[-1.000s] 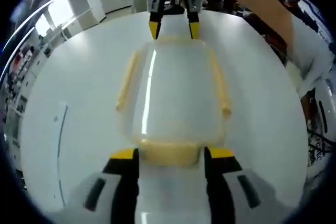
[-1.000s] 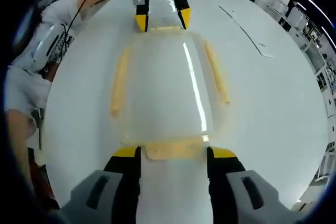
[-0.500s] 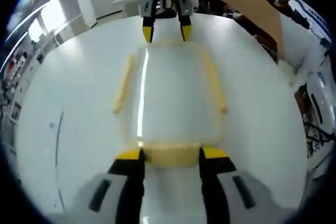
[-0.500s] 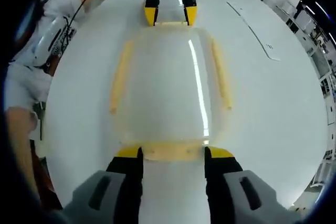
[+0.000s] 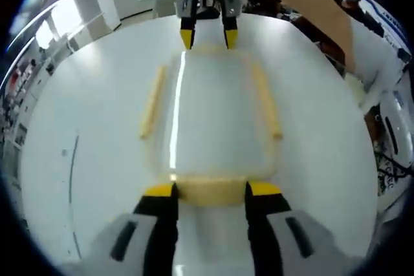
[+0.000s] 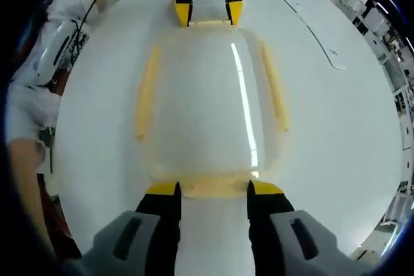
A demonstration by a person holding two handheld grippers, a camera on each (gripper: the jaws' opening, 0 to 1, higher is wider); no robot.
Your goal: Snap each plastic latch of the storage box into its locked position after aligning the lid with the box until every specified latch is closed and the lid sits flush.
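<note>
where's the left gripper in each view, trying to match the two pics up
Left gripper view: the left gripper rises from the bottom edge, its jaws either side of the box's near end latch.
Right gripper view: it comes in at the top centre, at the far end of the storage box.
Shared landmark: the box's clear lid with pale yellow latches.

Bright, even light; strong fisheye warp.
A glare streak runs down the lid (image 5: 176,114) in both views; the table (image 6: 336,134) washes out white, and edges bend, blur and darken toward the rim.
</note>
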